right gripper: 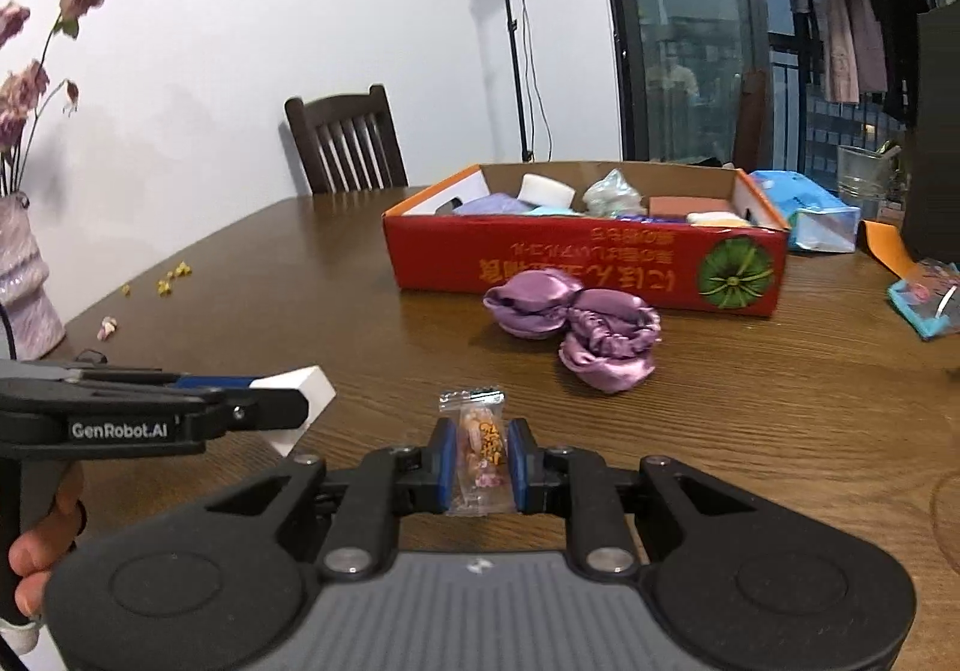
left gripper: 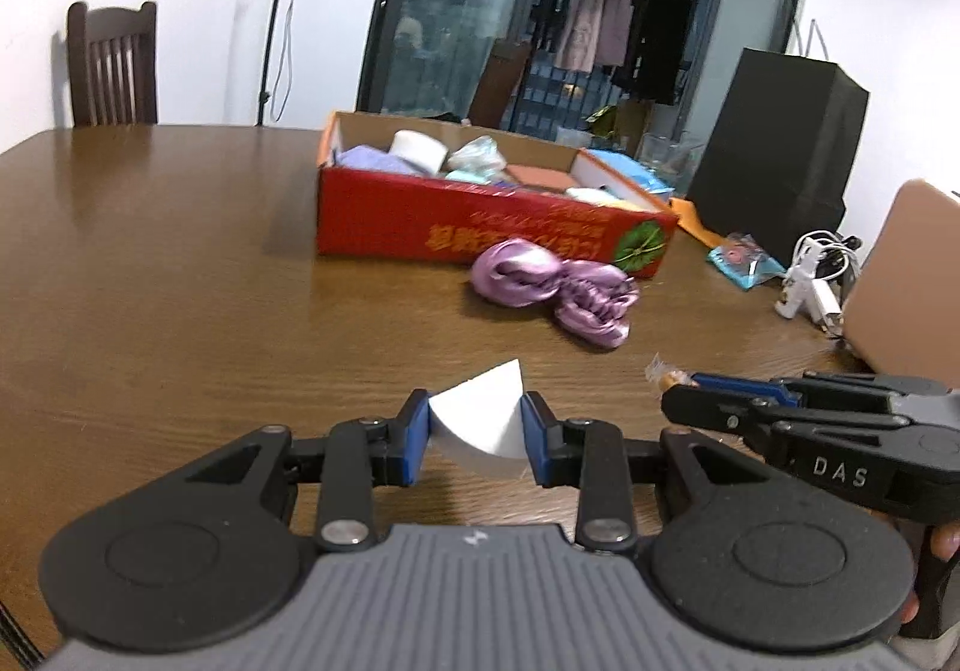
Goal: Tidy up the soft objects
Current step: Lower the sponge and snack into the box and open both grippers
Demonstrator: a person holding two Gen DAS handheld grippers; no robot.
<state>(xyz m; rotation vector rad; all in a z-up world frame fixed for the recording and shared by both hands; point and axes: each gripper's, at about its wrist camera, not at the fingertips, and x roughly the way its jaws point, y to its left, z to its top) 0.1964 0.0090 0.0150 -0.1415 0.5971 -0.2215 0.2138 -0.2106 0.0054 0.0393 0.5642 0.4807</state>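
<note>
Currently, from the left: vase of dried pink flowers at the tabletop edge, a few petals scattered near it. Left gripper has its jaws narrowed onto a white foam wedge, blue pads pressing both sides, wedge held above the wood. Right gripper sits just beside it, jaws nearly closed and clamping a clear-wrapped snack packet upright between the pads. Further back, a crumpled purple satin cloth lies on the tabletop, touching or just short of the front wall of the red cardboard box. Box already contains several soft items: white foam roll, lavender cloth, sponges. Far right: blue tissue pack, black bag.
</note>
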